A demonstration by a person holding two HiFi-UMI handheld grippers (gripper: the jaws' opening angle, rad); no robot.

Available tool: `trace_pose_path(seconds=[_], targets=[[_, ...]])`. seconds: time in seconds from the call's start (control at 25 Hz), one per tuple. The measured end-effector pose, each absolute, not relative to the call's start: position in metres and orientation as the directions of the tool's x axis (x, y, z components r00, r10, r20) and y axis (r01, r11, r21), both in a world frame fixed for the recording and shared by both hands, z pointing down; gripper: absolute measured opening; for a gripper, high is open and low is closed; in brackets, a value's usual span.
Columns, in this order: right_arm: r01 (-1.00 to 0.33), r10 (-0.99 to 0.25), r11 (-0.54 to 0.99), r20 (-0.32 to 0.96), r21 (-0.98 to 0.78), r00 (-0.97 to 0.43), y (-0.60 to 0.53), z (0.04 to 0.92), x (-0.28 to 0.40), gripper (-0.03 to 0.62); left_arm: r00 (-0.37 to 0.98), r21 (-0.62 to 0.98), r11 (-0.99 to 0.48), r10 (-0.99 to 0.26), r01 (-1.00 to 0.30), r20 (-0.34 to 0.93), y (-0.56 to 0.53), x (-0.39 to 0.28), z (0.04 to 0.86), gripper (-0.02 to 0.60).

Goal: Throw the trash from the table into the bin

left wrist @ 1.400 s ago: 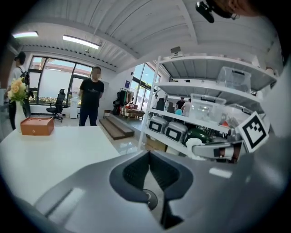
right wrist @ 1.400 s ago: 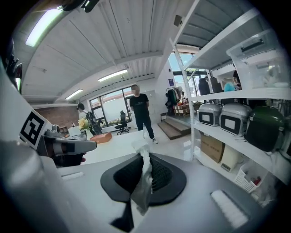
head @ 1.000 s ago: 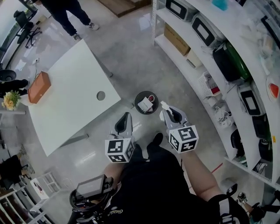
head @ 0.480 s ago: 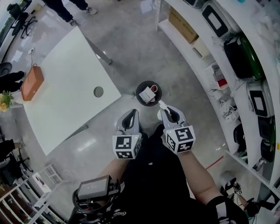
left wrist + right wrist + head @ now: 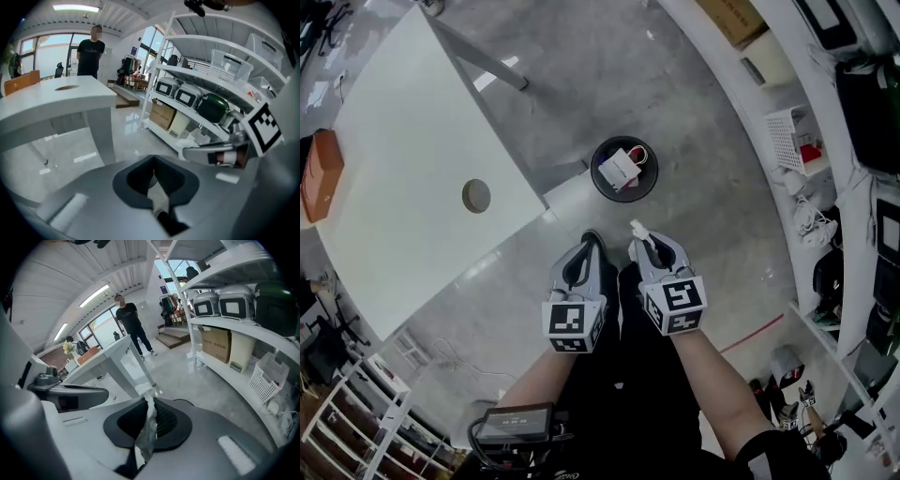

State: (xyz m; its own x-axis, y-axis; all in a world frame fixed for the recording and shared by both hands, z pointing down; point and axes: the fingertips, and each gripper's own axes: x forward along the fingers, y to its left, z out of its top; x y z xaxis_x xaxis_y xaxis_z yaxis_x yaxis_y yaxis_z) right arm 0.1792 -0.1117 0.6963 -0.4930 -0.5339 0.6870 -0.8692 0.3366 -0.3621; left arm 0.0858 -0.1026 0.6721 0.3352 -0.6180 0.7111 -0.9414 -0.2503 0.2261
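Note:
A black round bin (image 5: 623,169) stands on the grey floor by the corner of the white table (image 5: 403,159), with a white paper bag (image 5: 619,167) inside it. My right gripper (image 5: 645,242) is shut on a crumpled white paper scrap (image 5: 637,228), which sticks out past the fingertips just short of the bin. In the right gripper view the scrap (image 5: 148,418) hangs pinched between the pads. My left gripper (image 5: 587,242) is level with the right one and beside it. In the left gripper view its jaws (image 5: 153,183) are shut with nothing between them.
An orange box (image 5: 319,173) lies at the table's far left edge and a round hole (image 5: 475,196) is in the tabletop. White shelving (image 5: 825,122) with boxes, appliances and a basket lines the right side. A person (image 5: 91,51) stands beyond the table.
Both grippers have sunk lower and tipped further down towards the floor. The bin now lies closer ahead of the right gripper's tips. The paper scrap stays pinched.

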Motion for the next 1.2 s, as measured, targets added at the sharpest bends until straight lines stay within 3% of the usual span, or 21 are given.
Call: trace_pose_path(seconds=[0.52,1.04,1.08,1.2], targets=[[-0.903,-0.423,0.403,0.845,-0.148,-0.327,-0.204,0.911,0.176,0.017,0.347,0.283,-0.201,-0.582,-0.938,0.735,-0.091,0.079,0.714,0.009],[-0.907,-0.414,0.39,0.85,-0.159,-0.327,-0.228,0.937,0.169,0.025,0.323,0.289,-0.151,-0.564,-0.945,0.76,-0.088,0.062,0.729,0.009],[-0.906,-0.414,0.388,0.847,-0.167,-0.333,-0.227,0.936,0.17,0.037,0.324,0.29,-0.152,-0.566,-0.945,0.758,-0.088,0.063,0.728,0.009],[-0.903,-0.415,0.377,0.835,-0.204,-0.362,-0.226,0.935,0.171,0.185,0.334,0.297,-0.161,-0.561,-0.941,0.757,-0.087,0.067,0.727,0.009]])
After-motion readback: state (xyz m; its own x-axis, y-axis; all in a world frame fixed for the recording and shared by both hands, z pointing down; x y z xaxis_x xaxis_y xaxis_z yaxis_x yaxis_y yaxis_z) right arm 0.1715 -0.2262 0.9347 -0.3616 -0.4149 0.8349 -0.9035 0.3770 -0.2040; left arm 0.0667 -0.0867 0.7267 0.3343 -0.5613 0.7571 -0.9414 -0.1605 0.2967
